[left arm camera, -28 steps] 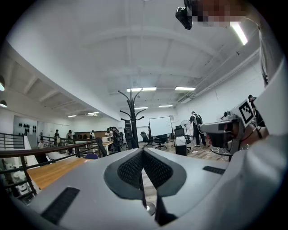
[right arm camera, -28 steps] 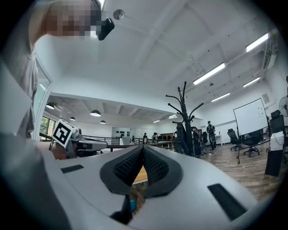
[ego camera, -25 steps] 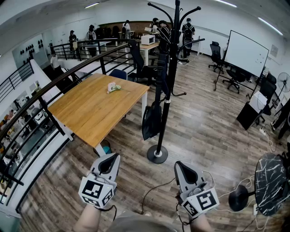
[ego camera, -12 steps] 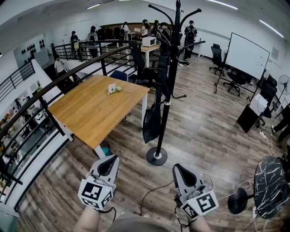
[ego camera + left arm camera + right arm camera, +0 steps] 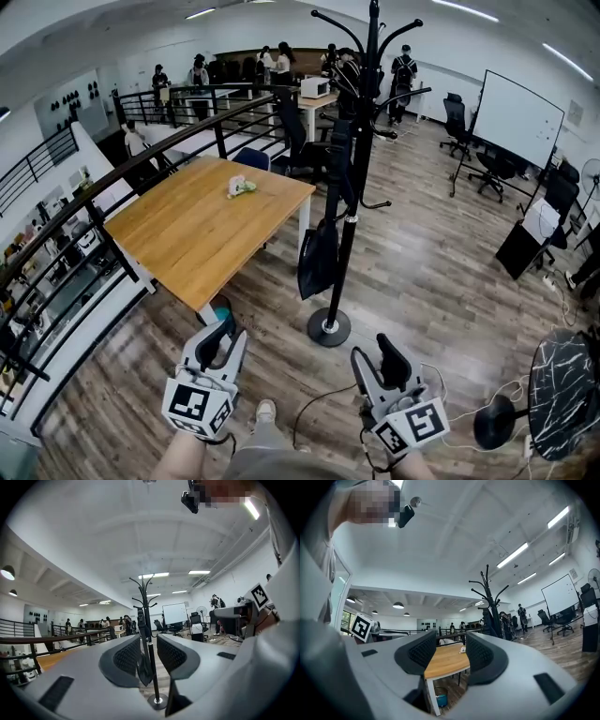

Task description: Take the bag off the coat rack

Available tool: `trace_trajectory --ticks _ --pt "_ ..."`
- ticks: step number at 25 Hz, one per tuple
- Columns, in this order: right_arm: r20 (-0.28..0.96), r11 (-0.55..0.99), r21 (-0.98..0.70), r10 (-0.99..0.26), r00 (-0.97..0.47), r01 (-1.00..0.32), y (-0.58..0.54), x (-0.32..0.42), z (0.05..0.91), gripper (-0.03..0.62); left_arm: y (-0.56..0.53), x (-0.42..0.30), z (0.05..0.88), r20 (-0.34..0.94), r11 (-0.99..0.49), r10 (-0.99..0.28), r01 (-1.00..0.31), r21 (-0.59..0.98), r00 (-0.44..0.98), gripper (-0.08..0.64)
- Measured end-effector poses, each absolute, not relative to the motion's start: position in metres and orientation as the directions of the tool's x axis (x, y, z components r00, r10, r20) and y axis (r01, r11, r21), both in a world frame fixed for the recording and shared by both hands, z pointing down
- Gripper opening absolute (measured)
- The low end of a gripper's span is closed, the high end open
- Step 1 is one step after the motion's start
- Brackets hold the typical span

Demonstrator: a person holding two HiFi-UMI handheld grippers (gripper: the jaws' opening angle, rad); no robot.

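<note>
A tall black coat rack (image 5: 354, 178) stands on the wood floor ahead of me, its round base (image 5: 328, 327) just beyond my grippers. A dark bag (image 5: 319, 258) hangs low from it by a long strap, on the side toward the table. My left gripper (image 5: 217, 339) and right gripper (image 5: 377, 356) are held low, well short of the rack, their jaws opening with nothing between them. In the left gripper view, the rack (image 5: 146, 616) and bag (image 5: 143, 667) show far off through the gap of the left gripper (image 5: 149, 656). The right gripper (image 5: 451, 656) faces the table, with the rack (image 5: 490, 604) to the right.
A wooden table (image 5: 187, 234) with a small white-green item (image 5: 240, 186) stands left of the rack, a blue bin (image 5: 221, 307) beneath it. A black railing (image 5: 103, 183) runs along the left. A whiteboard (image 5: 511, 117), office chairs, a round dark marbled table (image 5: 562, 375) and floor cables lie right.
Both grippers' jaws have parted from shut. The view has shifted slightly, and a shoe now shows at the bottom between the grippers.
</note>
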State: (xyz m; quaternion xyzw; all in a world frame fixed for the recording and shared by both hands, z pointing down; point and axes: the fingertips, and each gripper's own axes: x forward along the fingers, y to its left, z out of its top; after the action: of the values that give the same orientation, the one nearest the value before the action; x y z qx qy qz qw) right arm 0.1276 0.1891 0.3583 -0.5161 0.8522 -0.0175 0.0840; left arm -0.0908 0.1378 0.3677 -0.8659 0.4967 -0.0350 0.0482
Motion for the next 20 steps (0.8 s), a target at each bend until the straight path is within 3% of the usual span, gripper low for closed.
trace_trajectory --ticks 20 --pt "-0.066 0.414 -0.108 -0.91 -0.409 -0.904 0.056 0.112 0.383 0.196 -0.008 -0.092 0.402 0.071 -0.587 -0.81 -0.803 -0.108 0.583 0.123"
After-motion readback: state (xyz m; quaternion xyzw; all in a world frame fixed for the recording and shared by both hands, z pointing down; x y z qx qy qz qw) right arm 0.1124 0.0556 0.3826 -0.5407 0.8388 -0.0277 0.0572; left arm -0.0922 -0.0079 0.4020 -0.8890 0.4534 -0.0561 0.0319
